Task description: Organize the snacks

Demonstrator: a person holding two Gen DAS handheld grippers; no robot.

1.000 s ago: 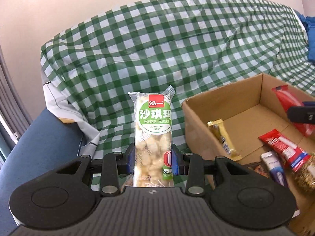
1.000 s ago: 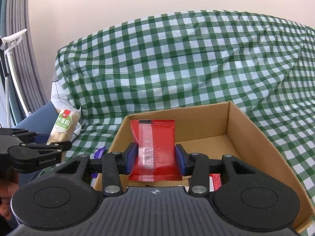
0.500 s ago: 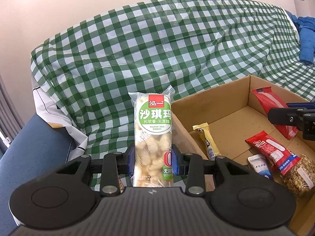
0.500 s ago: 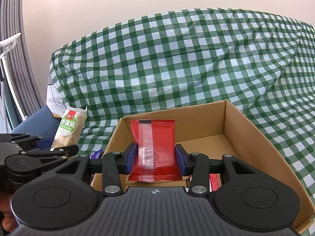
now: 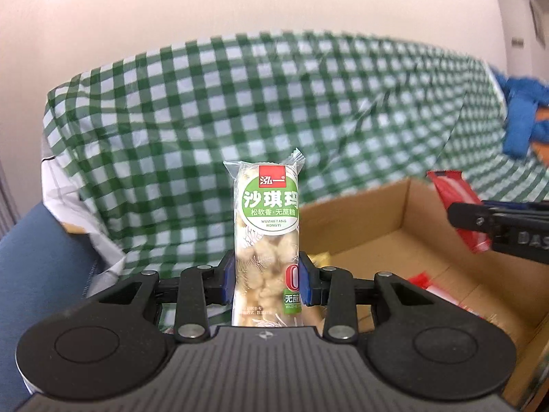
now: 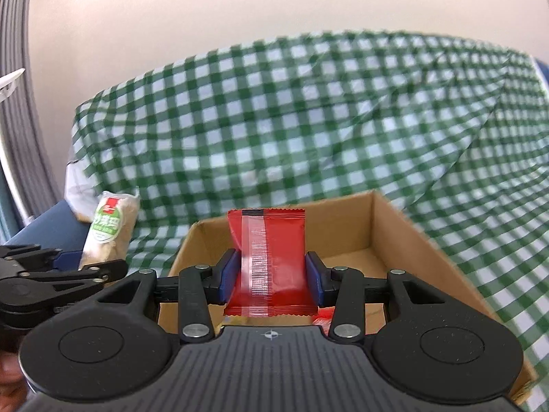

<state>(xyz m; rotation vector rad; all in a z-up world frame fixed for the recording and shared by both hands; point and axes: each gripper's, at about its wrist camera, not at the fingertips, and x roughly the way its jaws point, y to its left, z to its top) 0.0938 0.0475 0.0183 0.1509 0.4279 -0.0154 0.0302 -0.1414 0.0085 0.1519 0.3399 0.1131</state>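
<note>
Snacks look light and crushable: our left gripper (image 5: 267, 283) pinches the puffed-rice pack (image 5: 266, 243) low; our right gripper (image 6: 271, 283) clamps the red packet (image 6: 269, 261) mid-body, probably slippery.

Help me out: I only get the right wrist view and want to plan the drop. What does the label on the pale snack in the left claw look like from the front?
Observer: The pale snack pack has a green round label with a small red square logo above it, and puffed pieces show through the clear wrapper.
Operator: Is the left claw gripping it squarely?
Observer: Yes, the left claw is shut on its lower half, and the pack stands upright.
Operator: Anything off to the far right that I can't see?
Observer: A blue bundle of fabric lies on the green checked cloth, beyond the cardboard box.
</note>
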